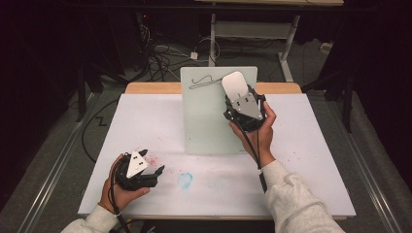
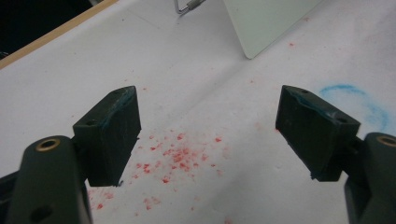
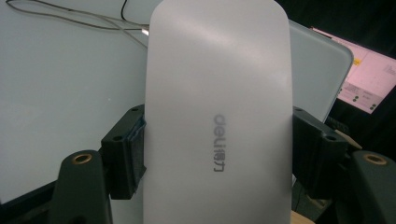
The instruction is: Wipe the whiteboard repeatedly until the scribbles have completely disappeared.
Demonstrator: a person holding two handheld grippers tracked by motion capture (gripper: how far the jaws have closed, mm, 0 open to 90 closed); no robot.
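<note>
The right hand-held gripper [image 3: 217,154] clamps a white eraser [image 3: 217,107], hiding much of the board [image 3: 60,93].

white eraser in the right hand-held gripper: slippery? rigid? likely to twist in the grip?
The white eraser looks like a smooth, hard shell, so probably rigid but slick. The right hand-held gripper clamps only its long sides, low down, so it might pivot when pressed on the board. Probably light.
</note>
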